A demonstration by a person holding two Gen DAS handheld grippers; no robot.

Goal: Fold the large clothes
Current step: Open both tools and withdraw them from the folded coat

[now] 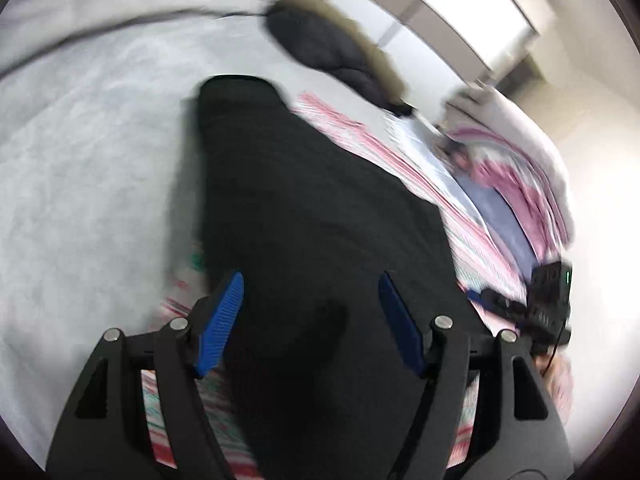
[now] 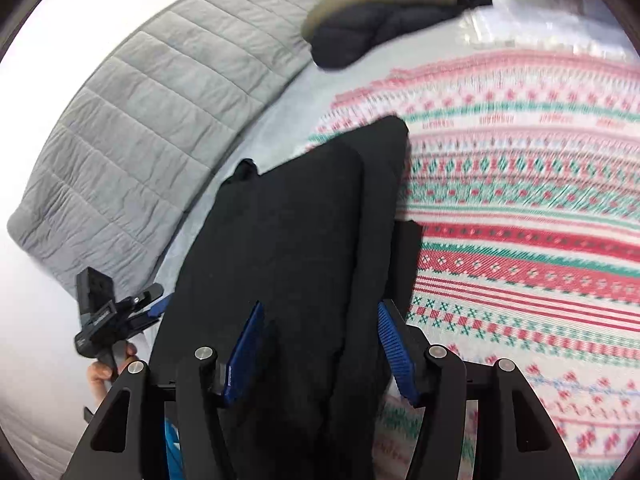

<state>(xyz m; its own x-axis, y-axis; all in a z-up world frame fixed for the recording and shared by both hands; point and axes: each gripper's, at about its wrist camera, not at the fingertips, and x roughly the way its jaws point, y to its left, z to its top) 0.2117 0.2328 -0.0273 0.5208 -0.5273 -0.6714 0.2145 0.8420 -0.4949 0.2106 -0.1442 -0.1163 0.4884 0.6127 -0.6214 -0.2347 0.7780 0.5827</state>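
A long black garment [image 1: 304,184] lies folded into a narrow strip on the bed, partly over a red, green and white patterned blanket [image 2: 520,200]. My left gripper [image 1: 311,280] hovers over its near end, blue pads well apart and not pressing on the cloth. In the right wrist view the same black garment [image 2: 304,208] runs away between the blue pads of my right gripper [image 2: 320,308], which also stand apart above it. The left gripper [image 2: 156,300] shows at the garment's left edge, held by a hand [image 2: 100,376].
A dark puffer jacket with a fur-trimmed hood [image 2: 368,28] lies at the far side of the bed. A grey quilted cover [image 2: 140,128] is bunched along the left. Pink, purple and blue clothes [image 1: 512,184] are piled to the right; white sheet [image 1: 100,160] spreads left.
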